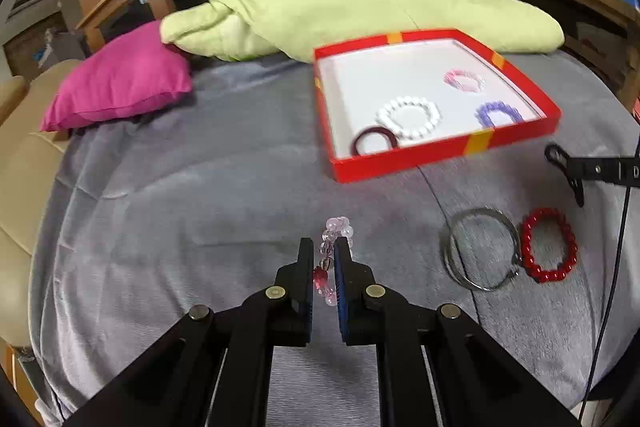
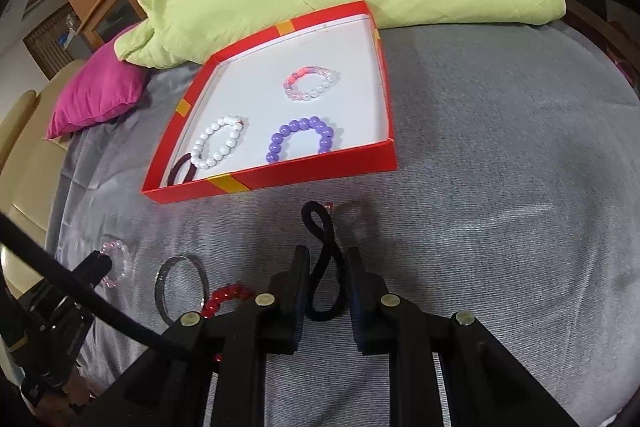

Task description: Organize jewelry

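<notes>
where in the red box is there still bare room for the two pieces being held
The red box has bare white floor at its far corner behind the pink-and-white bracelet, and along the left wall beyond the white bead bracelet. The near edge is crowded: dark ring, white beads, purple bracelet.

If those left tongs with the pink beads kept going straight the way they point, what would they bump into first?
Probably just the grey bedcover: the left tongs, shut on the pink bead bracelet, point downward. The red box sits off to the right.
</notes>
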`<state>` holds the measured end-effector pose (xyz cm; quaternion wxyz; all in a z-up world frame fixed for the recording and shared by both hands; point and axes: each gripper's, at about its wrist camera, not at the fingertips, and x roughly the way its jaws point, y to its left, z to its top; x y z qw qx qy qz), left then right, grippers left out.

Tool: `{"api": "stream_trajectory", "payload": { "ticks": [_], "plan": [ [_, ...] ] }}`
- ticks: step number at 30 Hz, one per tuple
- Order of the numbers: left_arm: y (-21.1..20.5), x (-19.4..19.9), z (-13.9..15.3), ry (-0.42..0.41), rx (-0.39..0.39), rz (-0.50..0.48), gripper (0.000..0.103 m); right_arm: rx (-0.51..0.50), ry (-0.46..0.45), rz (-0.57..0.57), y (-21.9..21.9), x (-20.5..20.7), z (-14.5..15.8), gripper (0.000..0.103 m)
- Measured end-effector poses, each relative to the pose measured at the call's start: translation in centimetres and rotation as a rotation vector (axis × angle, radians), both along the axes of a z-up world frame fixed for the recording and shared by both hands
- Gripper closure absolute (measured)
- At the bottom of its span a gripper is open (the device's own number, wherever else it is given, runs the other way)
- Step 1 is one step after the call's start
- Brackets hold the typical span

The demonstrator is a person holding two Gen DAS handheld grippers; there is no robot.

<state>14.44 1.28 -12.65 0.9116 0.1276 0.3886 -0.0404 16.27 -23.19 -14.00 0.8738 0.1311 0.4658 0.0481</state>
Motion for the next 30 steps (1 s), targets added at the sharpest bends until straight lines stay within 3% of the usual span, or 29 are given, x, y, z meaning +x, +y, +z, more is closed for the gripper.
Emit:
{"api": "stream_trajectory", "payload": {
  "ticks": [5, 15, 23, 30],
  "plan": [
    [1.2, -0.1, 1.1, -0.050, 0.005, 0.048, 0.092, 0.009, -0.033, 0.018, 0.8, -0.1, 0.5, 0.083],
    [1.9, 0.1, 1.8, -0.056, -0.013, 0.090, 0.092, 0.020, -0.110, 0.075, 2.8, -0.6, 1.6, 0.083],
    [2.8, -0.6, 3.6, -0.157, 0.018, 0.155, 0.092, 0.029, -0.170, 0.122, 4.0, -1.3, 2.7, 0.083],
    [4.0, -0.6, 4.2, -0.184, 0.022, 0.201, 0.092, 0.029, -0.199, 0.136, 4.3, -1.6, 3.2, 0.083]
  ]
}}
